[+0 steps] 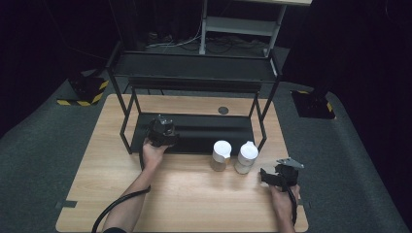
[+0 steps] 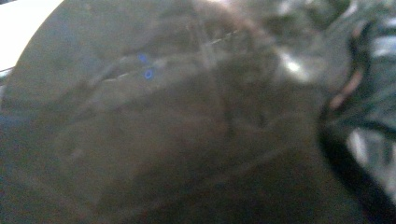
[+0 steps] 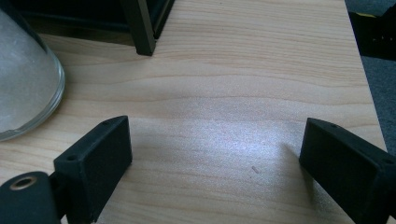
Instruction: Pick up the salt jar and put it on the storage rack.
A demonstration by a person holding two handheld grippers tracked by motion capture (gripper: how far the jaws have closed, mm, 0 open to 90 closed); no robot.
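Two white-capped glass jars stand upright, side by side, on the wooden bench before the black metal rack. The right gripper lies just beside them, fingers spread, holding nothing; its own view shows one jar's frosted wall. The left gripper, fingers clenched, rests at the rack's lower shelf; its view is blurred.

Wooden table, black metal rack, yellow-black striped blocks on grey floor

jars and rack ahead, tabletop free
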